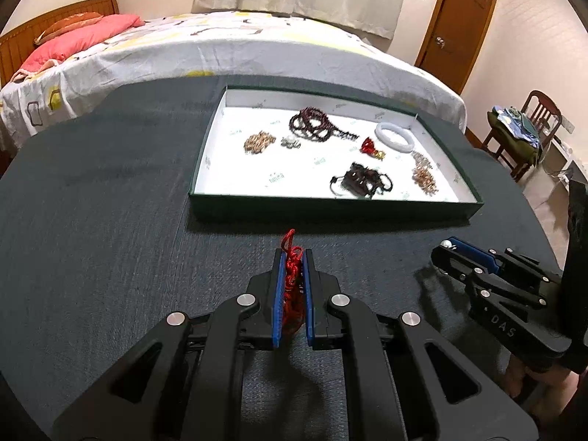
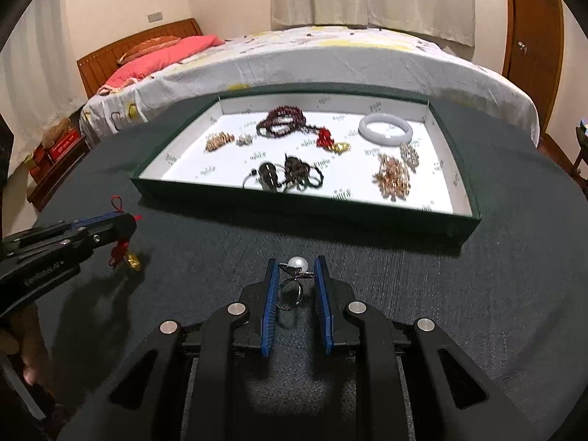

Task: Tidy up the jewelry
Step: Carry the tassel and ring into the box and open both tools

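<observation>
A: What is each tool carrying?

B: The left tool is clamped on a red knotted charm, low in the middle of the left wrist view. In the right wrist view that charm hangs at the left edge with a gold ornament dangling under it. The right tool stands narrow around a pearl ring; its pads look pressed to the ring's sides, so I judge it gripped, pearl up.

A: Why hold them there?

B: Both hover over the dark tabletop, just in front of the green tray, likely waiting to be set inside with the rest.

A: What is already in the tray?

B: I count about 7 pieces: 1 white bangle at upper right, 1 dark red bead strand at the back, 1 red-and-gold charm mid-tray, 1 black cord pendant near the front wall, 1 copper chain at right, 1 golden bracelet at left, and 1 small pale piece just beside it. They lie apart, probably to avoid tangling.
</observation>
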